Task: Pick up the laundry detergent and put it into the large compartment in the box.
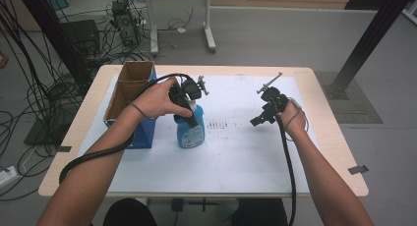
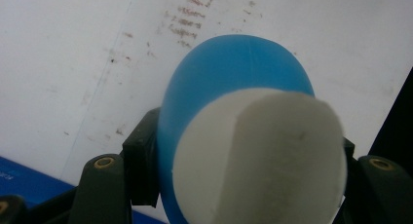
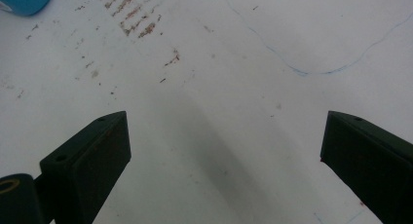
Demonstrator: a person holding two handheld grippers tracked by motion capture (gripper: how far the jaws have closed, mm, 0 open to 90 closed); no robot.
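A blue bottle [image 1: 191, 131] with a white cap stands upright on the white sheet [image 1: 236, 152] left of the table's middle. My left gripper [image 1: 186, 107] comes down on its top and is shut on the bottle at the neck. In the left gripper view the white cap [image 2: 258, 156] and the blue bottle [image 2: 229, 63] sit tight between the two black jaws. My right gripper [image 1: 260, 117] hovers over the sheet to the right of the bottle, apart from it. Its jaws stand wide open over bare paper, with a corner of the blue bottle [image 3: 24, 0] at the far upper left.
An open cardboard box [image 1: 129, 93] with blue sides stands just left of the bottle, close to my left hand. Brown smudges [image 1: 221, 124] mark the sheet between the grippers. Cables and table legs lie on the floor beyond the far edge.
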